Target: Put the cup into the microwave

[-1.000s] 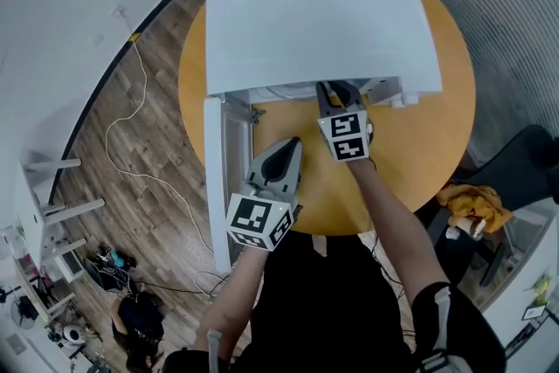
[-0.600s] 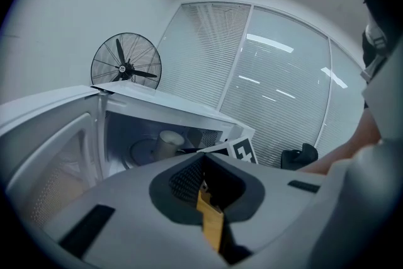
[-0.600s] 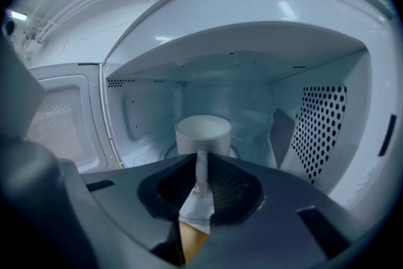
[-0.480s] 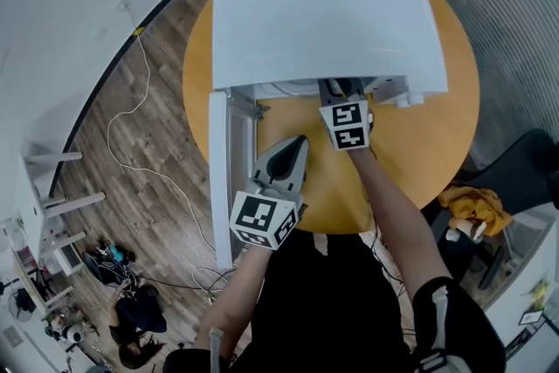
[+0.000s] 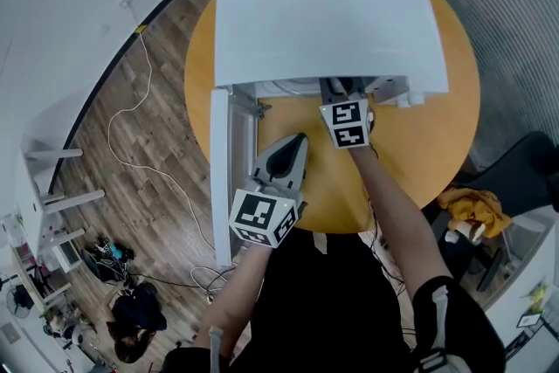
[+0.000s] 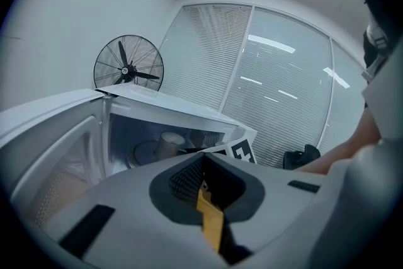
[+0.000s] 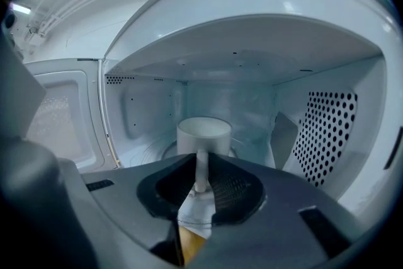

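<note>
A white cup (image 7: 203,134) stands inside the open white microwave (image 5: 323,13), over the glass turntable. My right gripper (image 7: 201,167) reaches into the cavity and is shut on the cup's handle. In the head view only its marker cube (image 5: 348,125) and rear show at the microwave's mouth; the tips are hidden under the roof. The left gripper (image 5: 291,148) hovers over the table in front of the opening, shut and holding nothing. From the left gripper view the cup (image 6: 169,143) shows deep in the cavity beyond the left gripper (image 6: 203,159).
The microwave door (image 5: 221,179) is swung open to the left, beside the left gripper. The round wooden table (image 5: 419,144) carries the microwave. A dark chair with yellow cloth (image 5: 472,205) is at the right; a cable (image 5: 131,127) trails on the floor.
The right gripper has edged slightly deeper into the microwave with the cup. The left gripper has stayed about where it was.
</note>
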